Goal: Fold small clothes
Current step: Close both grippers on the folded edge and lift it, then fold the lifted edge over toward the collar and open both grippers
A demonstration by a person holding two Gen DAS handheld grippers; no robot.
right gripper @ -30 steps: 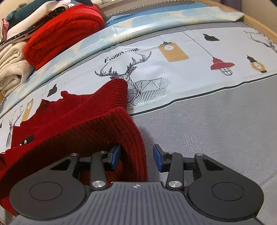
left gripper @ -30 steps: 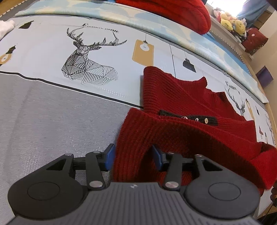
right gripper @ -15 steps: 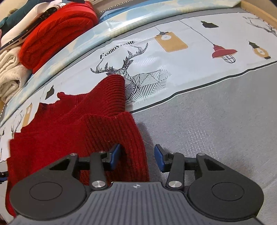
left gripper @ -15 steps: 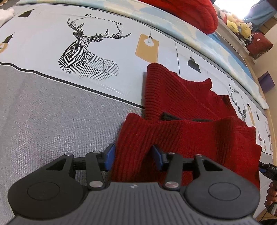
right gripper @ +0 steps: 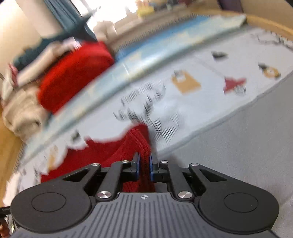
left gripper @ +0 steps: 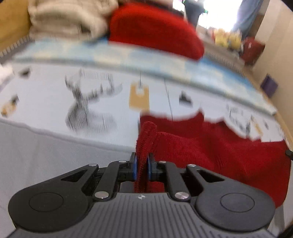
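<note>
Red knit sweater, on bed, spread toward 3 o'clock. Left gripper clenched on its near edge; right gripper likewise clamping sweater edge. Folded pile, 12 o'clock, probably knitwear; blurred.

You're in a home bedroom: a deer-print bedspread, folded clothes stacked behind, curtained window.

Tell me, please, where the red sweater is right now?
The red sweater lies on the bedspread beside the deer print, its near edge pinched in both the left gripper and right gripper.
</note>
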